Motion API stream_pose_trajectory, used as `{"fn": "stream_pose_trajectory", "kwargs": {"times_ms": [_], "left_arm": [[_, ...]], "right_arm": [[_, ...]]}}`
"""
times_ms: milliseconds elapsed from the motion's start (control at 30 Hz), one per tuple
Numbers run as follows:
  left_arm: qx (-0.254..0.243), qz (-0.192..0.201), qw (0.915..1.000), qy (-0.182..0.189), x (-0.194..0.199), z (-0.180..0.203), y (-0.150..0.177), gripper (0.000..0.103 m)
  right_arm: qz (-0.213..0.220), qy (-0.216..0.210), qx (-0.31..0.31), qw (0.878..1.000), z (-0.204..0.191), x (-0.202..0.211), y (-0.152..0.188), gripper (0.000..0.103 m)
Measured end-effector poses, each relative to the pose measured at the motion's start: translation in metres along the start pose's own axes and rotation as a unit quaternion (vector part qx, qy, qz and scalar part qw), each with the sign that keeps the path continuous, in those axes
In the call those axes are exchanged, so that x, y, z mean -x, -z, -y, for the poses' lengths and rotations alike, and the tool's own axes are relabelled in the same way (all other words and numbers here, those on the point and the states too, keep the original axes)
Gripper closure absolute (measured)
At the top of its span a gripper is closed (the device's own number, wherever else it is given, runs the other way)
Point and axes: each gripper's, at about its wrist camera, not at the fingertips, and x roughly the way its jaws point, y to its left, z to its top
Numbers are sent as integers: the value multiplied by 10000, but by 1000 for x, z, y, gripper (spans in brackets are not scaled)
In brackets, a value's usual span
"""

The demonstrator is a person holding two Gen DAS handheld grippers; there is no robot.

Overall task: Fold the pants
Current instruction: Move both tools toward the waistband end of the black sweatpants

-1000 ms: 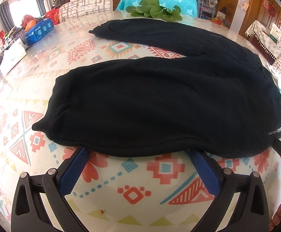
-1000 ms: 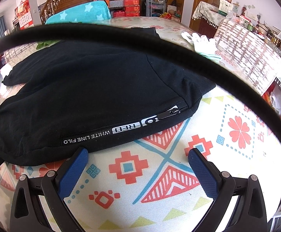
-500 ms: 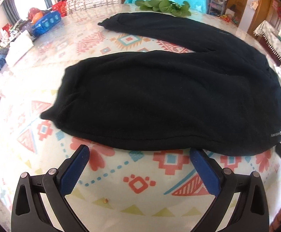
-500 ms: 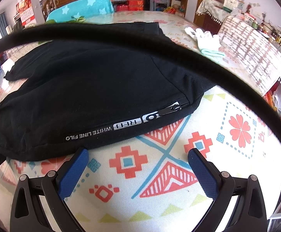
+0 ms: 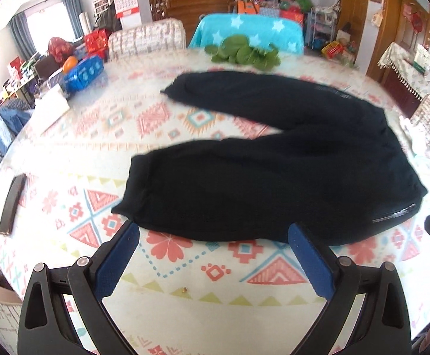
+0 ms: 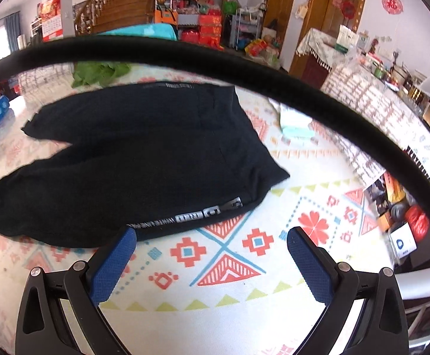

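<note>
Black pants lie flat on the patterned table, legs spread in a V toward the left, waist at the right. My left gripper is open and empty, above the table just short of the near leg's edge. In the right wrist view the pants show a zip pocket with white lettering along the near edge. My right gripper is open and empty, near the waist corner, not touching the cloth.
Green leaves lie at the table's far edge. A dark phone lies at the left. A white and teal cloth lies right of the pants. A black cable arcs across the right wrist view. Chairs stand behind the table.
Both grippers have pulled back and risen from the pants' near edge, so more of the table and room shows. The pants have not moved. Both grippers stay open.
</note>
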Motion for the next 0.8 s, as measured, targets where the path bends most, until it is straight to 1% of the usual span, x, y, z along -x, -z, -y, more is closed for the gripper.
{"fn": "stream_pose_trajectory", "kwargs": {"times_ms": [100,233,333,500,633,800], "left_arm": [[-107,78,9999,36,15,2,-7,2],[-68,155,9997,188,34,3,-14,2],[-38,242,9996,110,45,4,-19,2],[37,214,9996,157,51,-2,-27,2],[56,313,9995,-8,57,-6,-32,2],[216,353,9990,-196,58,-18,-46,2]], "right_arm": [[109,-44,29,9999,-2,14,-9,0],[175,-109,93,9997,-8,26,-23,0],[241,-144,168,9995,-12,33,-32,0],[324,-227,300,9988,-21,38,-44,0],[344,-308,379,9982,-26,36,-55,0],[392,-379,509,9972,-30,33,-66,0]]}}
